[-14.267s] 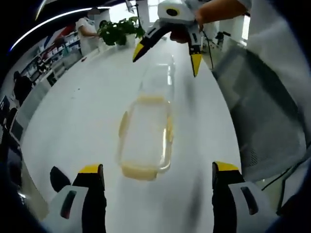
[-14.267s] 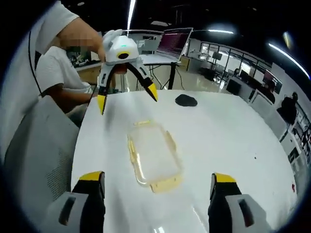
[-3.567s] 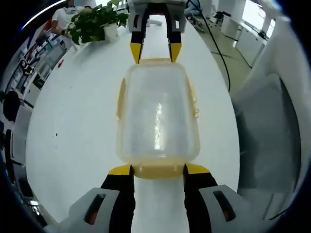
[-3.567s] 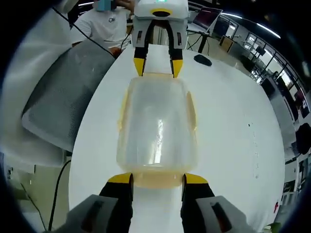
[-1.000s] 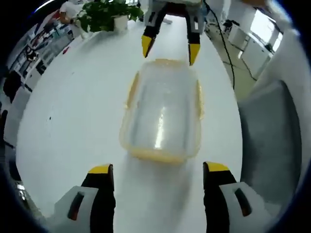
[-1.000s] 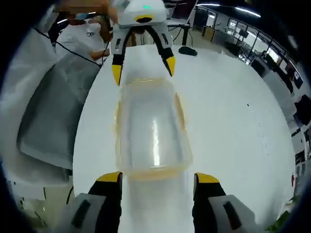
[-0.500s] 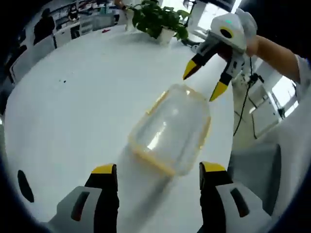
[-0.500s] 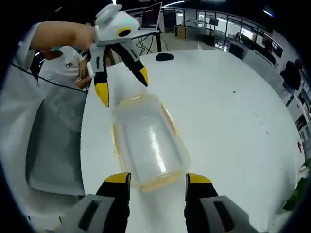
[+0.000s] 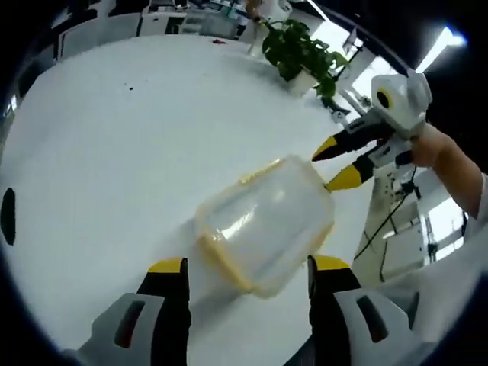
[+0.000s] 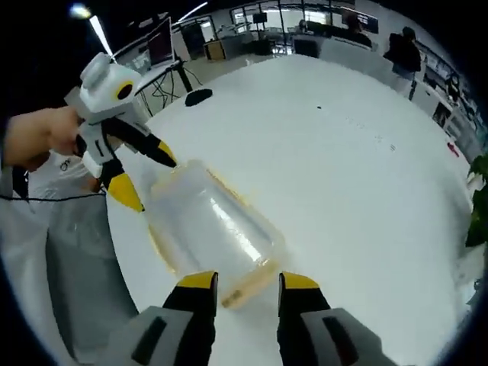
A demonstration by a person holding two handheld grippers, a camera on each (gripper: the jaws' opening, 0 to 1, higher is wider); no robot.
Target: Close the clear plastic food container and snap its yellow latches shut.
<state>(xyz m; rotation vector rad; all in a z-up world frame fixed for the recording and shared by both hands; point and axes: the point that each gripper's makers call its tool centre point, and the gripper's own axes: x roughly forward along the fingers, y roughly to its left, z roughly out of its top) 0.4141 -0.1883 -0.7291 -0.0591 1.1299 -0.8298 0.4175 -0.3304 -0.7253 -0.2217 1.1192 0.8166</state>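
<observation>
Flanking the closed container (image 9: 263, 225), both grippers' fingers (image 9: 169, 268) apart.

White table (image 9: 114, 137), potted plant (image 9: 301, 49), possibly desks behind.

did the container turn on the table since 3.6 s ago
Cannot tell. Both views have swung with the hands, so the container looking slanted against the table edge and the plant may be camera motion.

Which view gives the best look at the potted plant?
The left gripper view: the potted plant stands whole, leaves and pale pot, at the table's far edge. The right gripper view catches just a few leaves at its edge.
</observation>
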